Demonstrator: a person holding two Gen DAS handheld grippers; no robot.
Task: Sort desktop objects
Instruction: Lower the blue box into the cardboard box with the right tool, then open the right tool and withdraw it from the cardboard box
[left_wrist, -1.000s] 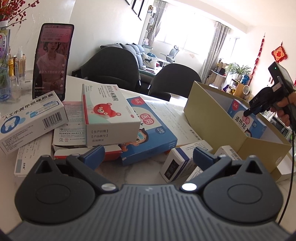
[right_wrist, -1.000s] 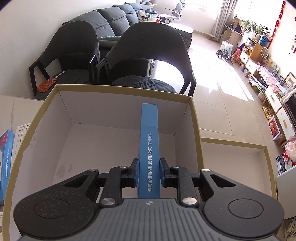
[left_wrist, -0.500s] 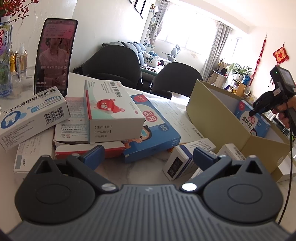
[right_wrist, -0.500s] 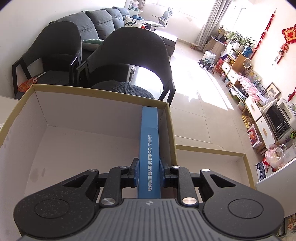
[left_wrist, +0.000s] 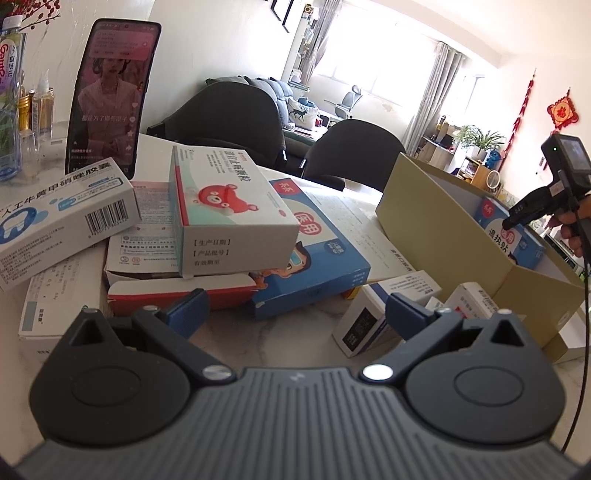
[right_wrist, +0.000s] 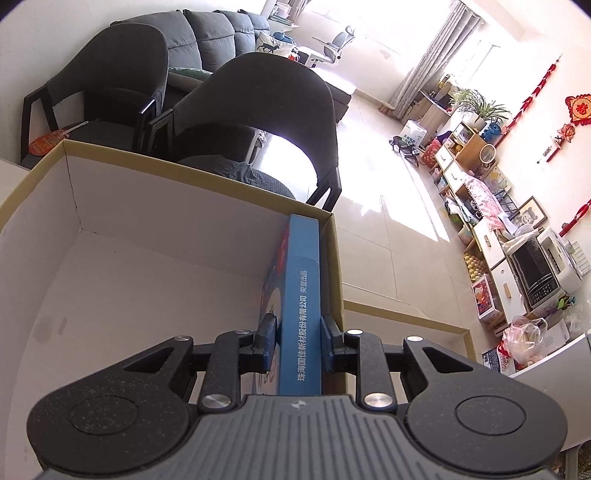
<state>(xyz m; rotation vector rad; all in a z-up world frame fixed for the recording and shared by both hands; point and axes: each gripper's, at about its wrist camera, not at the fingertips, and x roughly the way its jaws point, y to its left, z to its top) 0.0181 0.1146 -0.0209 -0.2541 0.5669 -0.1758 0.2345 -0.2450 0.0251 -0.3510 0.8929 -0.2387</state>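
Right wrist view, right gripper opening around blue box at carton's right wall, left gripper wide open, empty.

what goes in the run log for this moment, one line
right gripper: opening, blue box between pads, inside cardboard box | left gripper: open, empty

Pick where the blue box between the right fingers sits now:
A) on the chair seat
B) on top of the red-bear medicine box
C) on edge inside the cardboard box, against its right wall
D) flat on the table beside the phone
C: in the right wrist view the blue box stands on edge inside the cardboard box, along its right wall, between the opening fingers of the right gripper.
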